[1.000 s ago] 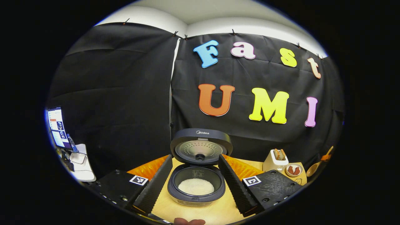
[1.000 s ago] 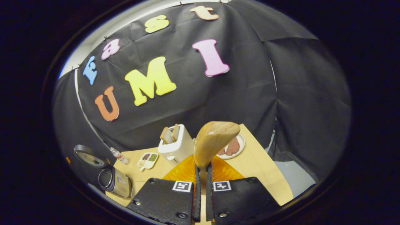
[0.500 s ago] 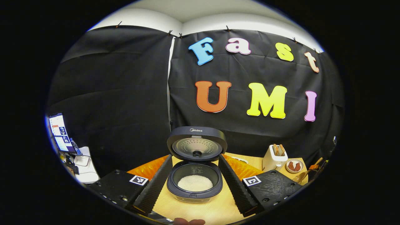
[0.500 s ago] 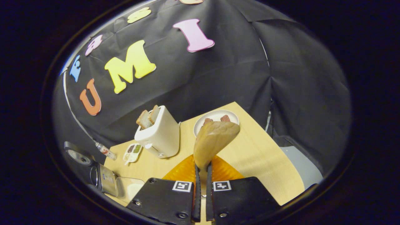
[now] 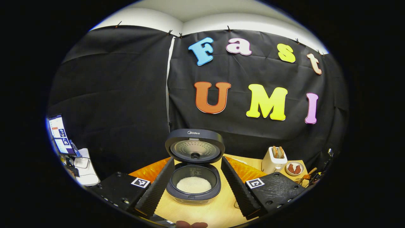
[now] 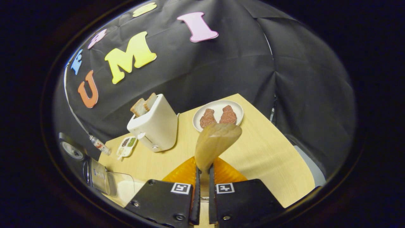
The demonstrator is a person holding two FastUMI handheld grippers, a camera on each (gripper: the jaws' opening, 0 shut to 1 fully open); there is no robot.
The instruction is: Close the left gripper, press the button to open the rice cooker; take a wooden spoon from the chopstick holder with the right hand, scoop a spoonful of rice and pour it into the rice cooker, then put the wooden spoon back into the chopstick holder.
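The rice cooker (image 5: 193, 190) stands open on the wooden table, its lid (image 5: 195, 148) upright and white rice (image 5: 193, 184) in the pot. My left gripper (image 5: 196, 161) is open, with one finger on either side of the cooker and apart from it. My right gripper (image 6: 202, 172) is shut on the handle of the wooden spoon (image 6: 216, 142), whose bowl rises ahead of the fingers above the table. No rice shows on the side of the bowl facing me. The cooker (image 6: 96, 177) sits at the far left edge of the right gripper view.
A white toaster (image 6: 153, 125) holding bread slices stands left of the spoon. Behind it lies a white plate (image 6: 235, 106) with two pieces of meat. A small seasoning tray (image 6: 126, 146), a bottle (image 6: 99, 145) and a clear container (image 6: 126, 190) lie towards the cooker. The table's edge (image 6: 294, 152) runs on the right.
My right gripper, still holding the spoon, has tilted down over the table, so the toaster and plate look nearer. The left gripper has drawn back slightly from the cooker.
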